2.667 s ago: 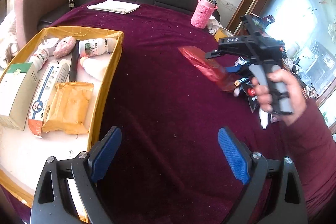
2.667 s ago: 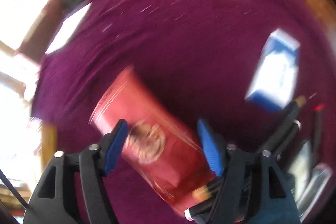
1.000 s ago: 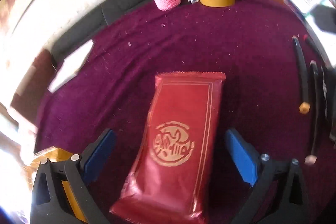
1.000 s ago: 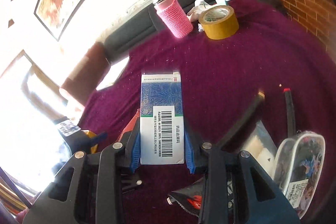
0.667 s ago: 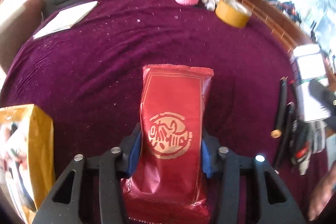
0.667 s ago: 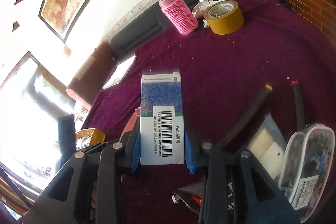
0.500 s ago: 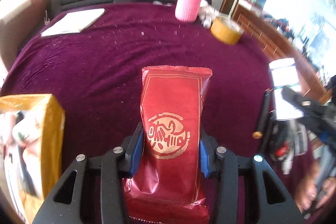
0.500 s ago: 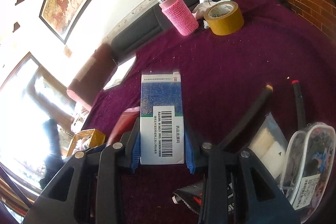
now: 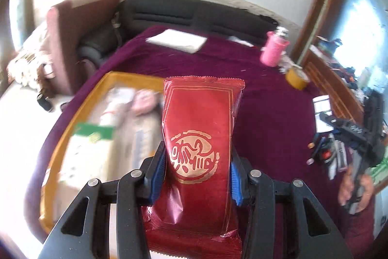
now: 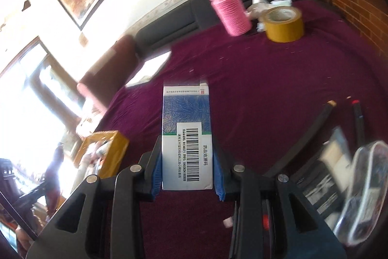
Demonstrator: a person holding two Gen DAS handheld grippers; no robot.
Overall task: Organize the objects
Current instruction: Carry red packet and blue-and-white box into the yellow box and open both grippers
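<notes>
My left gripper [image 9: 197, 168] is shut on a red foil packet [image 9: 198, 137] with a gold emblem and holds it in the air beside the yellow tray [image 9: 72, 113], which lies on the purple cloth with several boxes and bottles in it. My right gripper [image 10: 186, 169] is shut on a blue and white box [image 10: 186, 137] with a barcode, held above the cloth. The right gripper also shows in the left wrist view [image 9: 349, 130] at the far right. The tray shows at the left in the right wrist view [image 10: 114, 145].
A pink sleeved bottle [image 10: 229, 11] and a yellow tape roll [image 10: 283, 23] stand at the far end. White paper [image 9: 177, 40] lies at the back. Pens [image 10: 315, 128], a clear pouch [image 10: 363, 186] and small packets lie at the right.
My left gripper closed on the red packet, lifted it and swung left toward the tray. My right gripper took the blue and white box and still holds it.
</notes>
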